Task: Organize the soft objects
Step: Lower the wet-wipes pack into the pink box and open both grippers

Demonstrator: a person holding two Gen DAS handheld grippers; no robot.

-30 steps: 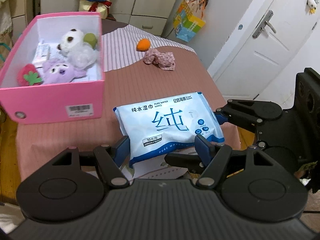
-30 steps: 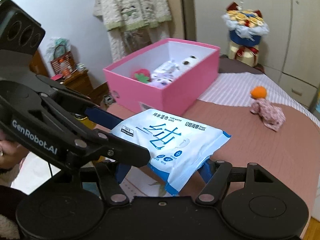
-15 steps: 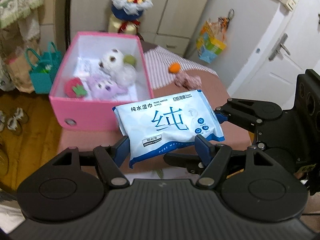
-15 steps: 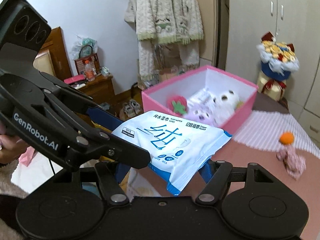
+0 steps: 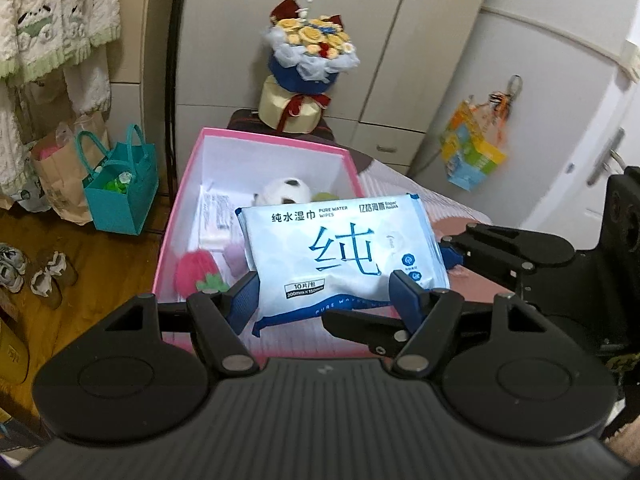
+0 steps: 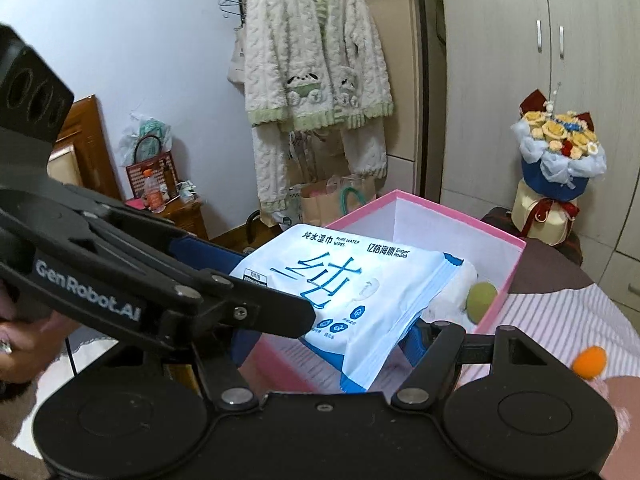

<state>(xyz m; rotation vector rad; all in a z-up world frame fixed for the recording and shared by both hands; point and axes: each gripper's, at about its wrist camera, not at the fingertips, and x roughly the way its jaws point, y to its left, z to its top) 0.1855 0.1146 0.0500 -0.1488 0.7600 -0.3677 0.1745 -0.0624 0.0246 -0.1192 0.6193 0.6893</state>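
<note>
Left gripper (image 5: pixel 326 292): I have it clamped on the near end of the wet wipes pack (image 5: pixel 344 252), blue pads pressing both side edges.
Right gripper (image 6: pixel 332 328): my jaws grip the same pack from its right-hand end.
Wipes pack: carried off the surface, over the near wall of the pink box (image 5: pixel 188 184).
Box: at the table's left edge, holding a panda plush (image 5: pixel 284 192), strawberry plush (image 5: pixel 196 276) and green ball (image 6: pixel 482 298).
Table (image 6: pixel 560 312): an orange ball (image 6: pixel 588 362) lies on it, right of the box.
</note>
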